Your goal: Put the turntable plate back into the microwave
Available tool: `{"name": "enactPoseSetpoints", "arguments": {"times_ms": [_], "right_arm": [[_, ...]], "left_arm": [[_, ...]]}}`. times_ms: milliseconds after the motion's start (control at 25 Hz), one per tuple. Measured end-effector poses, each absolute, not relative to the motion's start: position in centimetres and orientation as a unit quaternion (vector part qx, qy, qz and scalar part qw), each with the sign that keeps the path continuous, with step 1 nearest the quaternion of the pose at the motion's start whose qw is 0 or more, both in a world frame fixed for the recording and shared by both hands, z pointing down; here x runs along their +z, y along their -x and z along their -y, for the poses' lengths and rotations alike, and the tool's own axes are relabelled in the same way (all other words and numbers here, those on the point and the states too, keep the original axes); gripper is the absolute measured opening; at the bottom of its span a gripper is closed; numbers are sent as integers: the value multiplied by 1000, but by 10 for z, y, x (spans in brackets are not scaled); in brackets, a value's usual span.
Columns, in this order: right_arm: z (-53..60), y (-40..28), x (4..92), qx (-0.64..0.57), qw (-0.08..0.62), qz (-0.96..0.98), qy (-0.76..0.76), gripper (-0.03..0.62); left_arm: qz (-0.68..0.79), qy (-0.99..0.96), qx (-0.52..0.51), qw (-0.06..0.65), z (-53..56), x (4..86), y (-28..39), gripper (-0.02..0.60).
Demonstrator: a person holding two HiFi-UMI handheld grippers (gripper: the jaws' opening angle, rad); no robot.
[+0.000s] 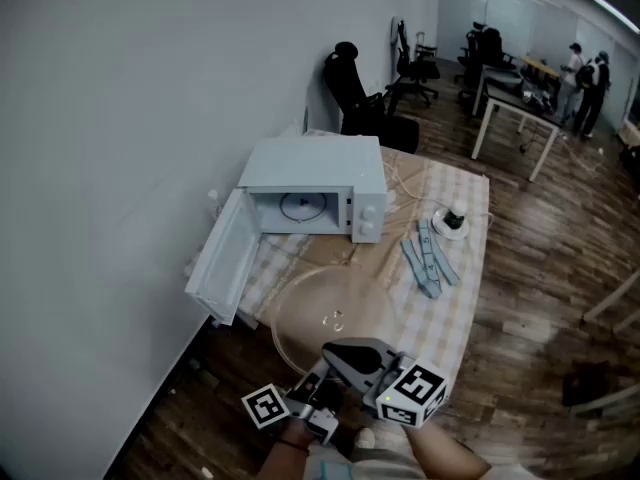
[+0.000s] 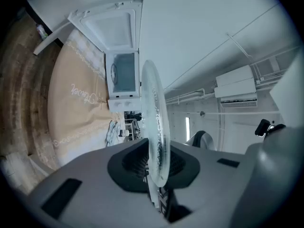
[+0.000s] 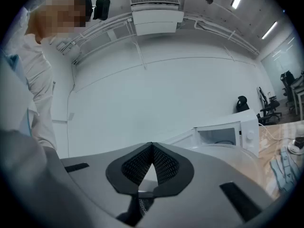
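Head view first: why is the plate up off the desk?

We see the glass turntable plate (image 1: 325,313) held level above the cloth-covered desk (image 1: 445,318). The left gripper (image 1: 312,380) pinches it at its 6 o'clock rim. The microwave (image 1: 315,183) sits at 12 o'clock from the plate, with its door (image 1: 222,258) swung wide toward 8 o'clock. We judge that a rim hold lets the plate go into the cavity first, with the gripper trailing behind it.

And the right gripper (image 1: 330,349)?

It hovers just above the plate's near rim. Its own view shows it clenched on nothing, tips meeting, aimed at the wall with the microwave at 3 o'clock. We take it to be standing by.

What does the left gripper view add?

It shows the plate edge-on and upright in the frame, with its rim seated deep between the closed jaws. That firm grasp is hidden under the grippers in the head view. Only the head view shows the dark ring (image 1: 300,206) on the cavity floor, where we judge the plate must settle.
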State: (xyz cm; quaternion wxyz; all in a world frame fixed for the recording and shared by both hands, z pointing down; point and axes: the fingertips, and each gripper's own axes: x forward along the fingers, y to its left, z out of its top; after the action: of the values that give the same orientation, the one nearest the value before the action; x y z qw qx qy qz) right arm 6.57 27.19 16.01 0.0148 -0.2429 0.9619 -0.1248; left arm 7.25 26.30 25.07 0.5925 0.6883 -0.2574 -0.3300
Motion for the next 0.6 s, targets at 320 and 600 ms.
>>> {"name": "enactPoseSetpoints", "arguments": {"times_ms": [320,600], "right_arm": [[-263,-35,158,-122,15,-960,252,31],[-245,-6,155,-129,20,-950,283,31]], "left_arm": [[247,-684,-342,595,-249,247,-35,35],[223,-689,-320,610,-238,252,-2,35]]}}
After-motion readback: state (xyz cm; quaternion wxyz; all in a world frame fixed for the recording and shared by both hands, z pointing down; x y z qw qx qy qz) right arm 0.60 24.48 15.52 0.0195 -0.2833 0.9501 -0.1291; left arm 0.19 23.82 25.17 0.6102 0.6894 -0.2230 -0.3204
